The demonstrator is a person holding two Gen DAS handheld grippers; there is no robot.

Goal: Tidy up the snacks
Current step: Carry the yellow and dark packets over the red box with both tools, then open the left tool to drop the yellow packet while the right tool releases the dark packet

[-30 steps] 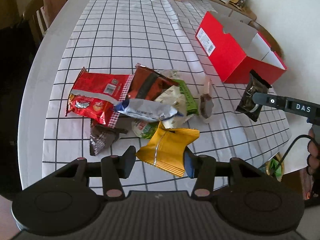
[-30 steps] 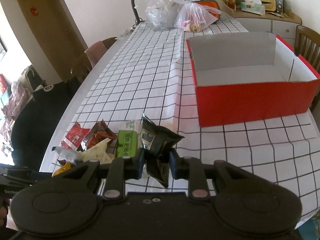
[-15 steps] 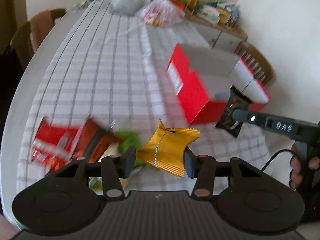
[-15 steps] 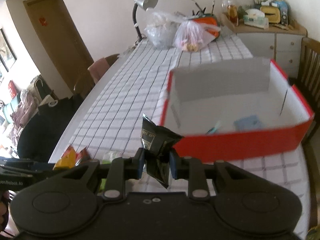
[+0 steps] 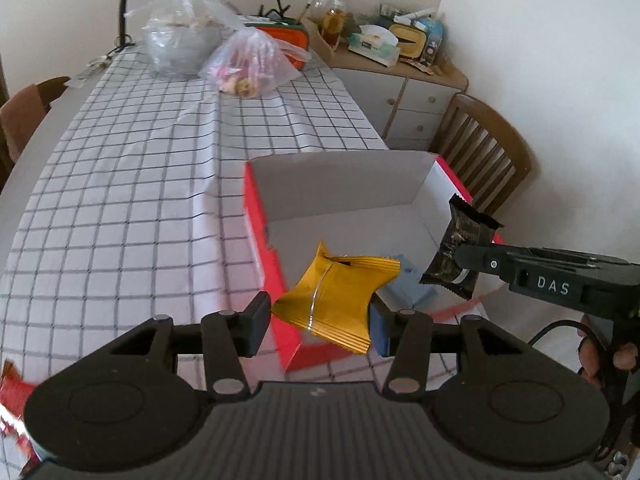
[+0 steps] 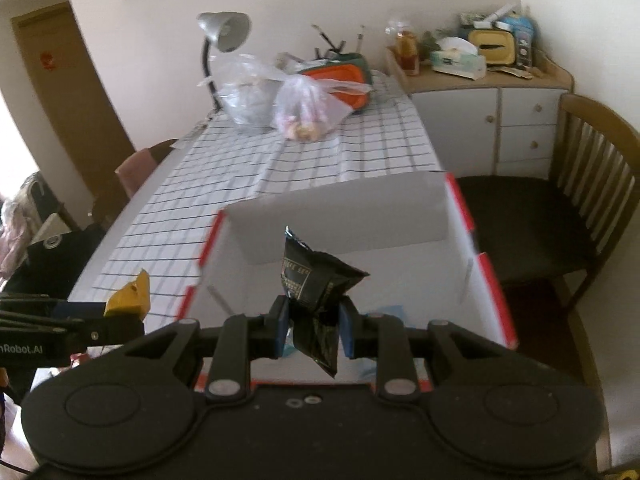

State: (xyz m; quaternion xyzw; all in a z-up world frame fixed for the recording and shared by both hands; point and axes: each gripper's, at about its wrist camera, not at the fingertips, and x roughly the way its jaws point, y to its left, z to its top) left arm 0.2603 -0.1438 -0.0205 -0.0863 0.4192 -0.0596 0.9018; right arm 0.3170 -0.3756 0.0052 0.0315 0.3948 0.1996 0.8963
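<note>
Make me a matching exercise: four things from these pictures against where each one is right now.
Things:
1. yellow packet
2. black packet
3. blue packet
4. lamp

Places:
A. at the table's far end
B. in the right hand-held gripper
C. lying inside the red box
D. in the left hand-held gripper

Pairs: 1-D, 2-B, 3-C, 4-A

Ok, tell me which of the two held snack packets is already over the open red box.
The black packet in the right tongs: the box's white interior lies behind it. The yellow packet in the left tongs hangs at the box's near corner.
</note>
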